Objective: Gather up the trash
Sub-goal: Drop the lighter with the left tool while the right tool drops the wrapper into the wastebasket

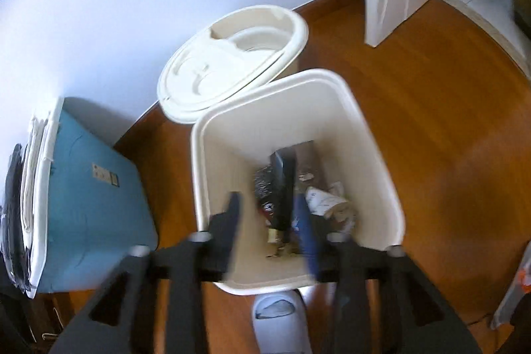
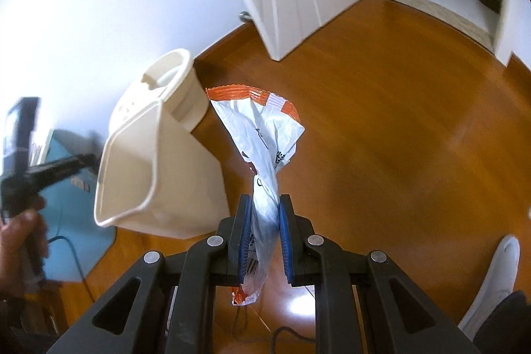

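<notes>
The polished orange-brown wooden floor (image 2: pixel 381 128) carried everything, with a white wall behind it. On the floor near that wall stood a tall cream plastic bin (image 1: pixel 298 155) with a rectangular mouth, its rim open to the left wrist camera. Just behind it, between the bin and the wall, was a second, round cream plastic bin with a swing lid (image 1: pixel 232 62); whether the two touched could not be told. A teal box (image 1: pixel 93 204) sat to the left of the bin, along the wall.

Some of the job looked done already: the bottom of the tall bin held a crumpled white paper wad (image 1: pixel 328 204), a black packet (image 1: pixel 282 181) and other scraps too blurred to name.

The left gripper (image 1: pixel 268 218) hung above the bin's mouth, its fingers parted to a middling gap with nothing pinched between them, the black packet lying below in line with them. So that hand seemed to have nothing left to deliver.

The right gripper (image 2: pixel 264 228) was closed tight on a crinkled white plastic wrapper with an orange serrated edge (image 2: pixel 262 135), gripped near its lower end and standing up above the floor, to the right of the bin and outside its rim.

That wrapper was what remained, by my reading: carry it over the rim and let go. No other litter showed on the floor.
</notes>
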A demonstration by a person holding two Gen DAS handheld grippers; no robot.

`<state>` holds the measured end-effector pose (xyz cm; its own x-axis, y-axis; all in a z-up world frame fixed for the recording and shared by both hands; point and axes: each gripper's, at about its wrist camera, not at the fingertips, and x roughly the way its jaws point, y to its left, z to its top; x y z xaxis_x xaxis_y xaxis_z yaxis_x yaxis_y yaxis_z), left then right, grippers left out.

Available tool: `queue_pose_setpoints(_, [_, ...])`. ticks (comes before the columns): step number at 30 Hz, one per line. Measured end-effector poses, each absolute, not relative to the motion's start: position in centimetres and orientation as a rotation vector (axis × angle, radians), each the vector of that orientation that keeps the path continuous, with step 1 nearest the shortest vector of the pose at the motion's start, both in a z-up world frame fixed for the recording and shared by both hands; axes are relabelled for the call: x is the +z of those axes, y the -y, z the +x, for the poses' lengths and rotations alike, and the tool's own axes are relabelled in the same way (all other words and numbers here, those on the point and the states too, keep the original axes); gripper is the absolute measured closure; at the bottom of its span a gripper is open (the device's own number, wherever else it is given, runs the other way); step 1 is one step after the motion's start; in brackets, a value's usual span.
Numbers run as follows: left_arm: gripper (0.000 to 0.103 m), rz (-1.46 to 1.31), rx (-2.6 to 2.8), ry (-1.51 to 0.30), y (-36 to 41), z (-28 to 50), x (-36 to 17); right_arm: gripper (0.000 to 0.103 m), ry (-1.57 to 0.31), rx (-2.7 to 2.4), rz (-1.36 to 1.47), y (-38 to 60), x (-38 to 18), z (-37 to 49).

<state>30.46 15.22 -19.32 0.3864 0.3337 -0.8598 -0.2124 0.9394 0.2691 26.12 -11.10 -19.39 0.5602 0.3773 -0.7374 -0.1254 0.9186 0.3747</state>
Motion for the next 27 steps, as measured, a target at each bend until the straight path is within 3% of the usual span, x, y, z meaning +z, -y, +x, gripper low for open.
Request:
queue_pose_setpoints(1, [0.029,0.108,0.345,-1.12,-15.6,30.2,-19.5,0.085,-0.927,0.312,0.28,10.6,-18.9,26.0])
queue_pose_setpoints(2, [0.025,0.093,0.34,-1.118,-16.0,29.8,-19.7,0.085,-0.923,0.326,0.265,9.7,-18.4,26.4])
queue_pose_setpoints(6, [0.025,0.087,0.349,-1.101,-17.7,29.7,-18.7,0.085,-0.896,0.388,0.209,5.8,-16.2,27.7])
queue_pose_setpoints(14, [0.025,-0.033,0.382,-1.067,-22.9,25.5,-10.6,0.085,-0.872,0.577,0.184,-4.1,-12.5,30.8])
queue_pose_setpoints(20, [0.025,-0.119,0.374,-0.985,-24.8,19.3,-5.4,0.083,-0.978,0.707,0.116,-13.6,-14.7,34.4])
queue_pose_setpoints(22, [0.025,-0.154,0.384,-0.962,-25.2,18.0,-4.9,0.064,-1.063,0.704,0.011,-16.4,-16.8,35.4])
queue_pose_setpoints(23, [0.025,-0.165,0.39,-0.95,-25.2,17.4,-4.5,0.035,-1.077,0.684,-0.02,-16.8,-17.3,35.5])
queue_pose_setpoints(24, [0.025,-0.176,0.388,-0.939,-25.2,16.8,-4.4,0.021,-1.077,0.659,-0.044,-17.0,-17.4,35.5])
queue_pose_setpoints(27, [0.025,-0.192,0.383,-0.898,-24.3,15.0,-3.3,0.019,-1.024,0.653,-0.072,-15.5,-15.6,34.0])
